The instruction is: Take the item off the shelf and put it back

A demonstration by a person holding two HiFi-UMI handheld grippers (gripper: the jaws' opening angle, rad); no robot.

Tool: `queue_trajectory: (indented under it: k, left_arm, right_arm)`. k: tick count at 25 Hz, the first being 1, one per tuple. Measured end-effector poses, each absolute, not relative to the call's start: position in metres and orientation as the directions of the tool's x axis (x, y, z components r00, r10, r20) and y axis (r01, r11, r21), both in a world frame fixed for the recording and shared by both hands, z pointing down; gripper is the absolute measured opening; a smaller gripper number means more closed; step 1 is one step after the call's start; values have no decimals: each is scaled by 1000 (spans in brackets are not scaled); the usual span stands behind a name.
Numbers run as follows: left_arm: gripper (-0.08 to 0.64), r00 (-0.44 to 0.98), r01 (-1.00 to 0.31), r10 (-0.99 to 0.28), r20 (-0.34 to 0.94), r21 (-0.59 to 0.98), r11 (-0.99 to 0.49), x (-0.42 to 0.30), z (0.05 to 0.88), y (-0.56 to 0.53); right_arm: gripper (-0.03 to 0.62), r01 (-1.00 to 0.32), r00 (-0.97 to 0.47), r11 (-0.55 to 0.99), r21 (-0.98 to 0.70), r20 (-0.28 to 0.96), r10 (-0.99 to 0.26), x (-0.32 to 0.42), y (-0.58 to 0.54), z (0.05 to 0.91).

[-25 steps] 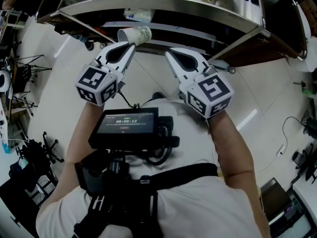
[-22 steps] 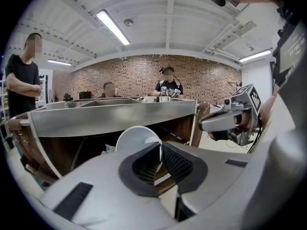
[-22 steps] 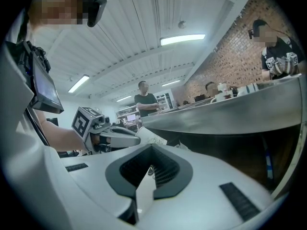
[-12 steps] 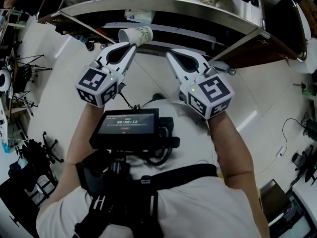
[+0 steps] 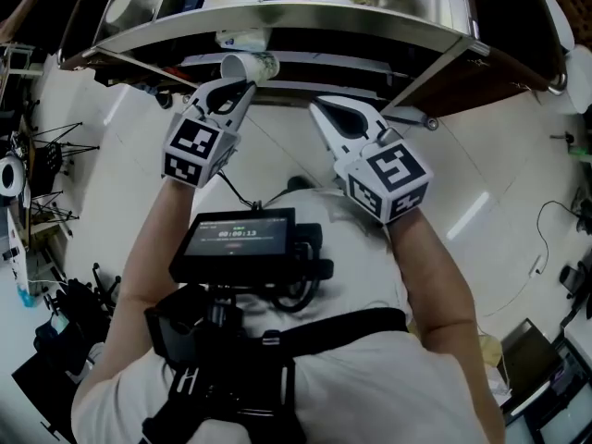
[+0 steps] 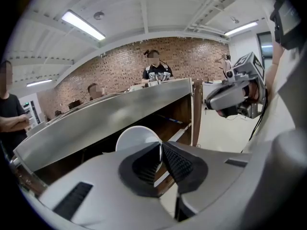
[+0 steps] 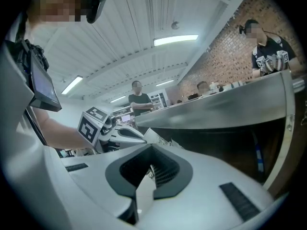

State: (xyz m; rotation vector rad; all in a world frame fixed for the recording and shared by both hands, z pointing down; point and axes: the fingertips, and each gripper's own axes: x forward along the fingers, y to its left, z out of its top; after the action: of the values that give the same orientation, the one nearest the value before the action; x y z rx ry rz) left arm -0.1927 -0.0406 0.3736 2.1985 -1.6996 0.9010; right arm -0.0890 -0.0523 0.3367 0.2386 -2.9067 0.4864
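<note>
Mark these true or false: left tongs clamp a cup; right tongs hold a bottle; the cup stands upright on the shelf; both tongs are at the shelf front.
1. The left tongs clamp a white cup. True; the left gripper view shows the pads closed on its edge.
2. The right tongs hold a bottle. False: they are closed with nothing between them.
3. The cup stands upright on the shelf. False: it hangs in the left tongs, tipped sideways, in front of the shelf.
4. Both tongs are at the shelf front. True.
</note>
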Motion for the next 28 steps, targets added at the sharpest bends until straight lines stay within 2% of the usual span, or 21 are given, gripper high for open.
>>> queue_trajectory:
  k: [15,22,28]
  left_arm:
    - [23,142,-727,-548,824,-289,-623,-177,491,-155]
    - [23,44,-643,-472,881,-336,-688,-188,536,-200]
    - [23,70,-609,-445,893,-315,-728,-168,547,-214]
  right_arm:
    - [8,-372,-920,840,-395,274,-279,-34,-93,382]
    - [8,-414,-904,797,-441,301,-303,-16,-89,402]
    - [8,-447,-889,770,-455,324,-325,3,-88,415]
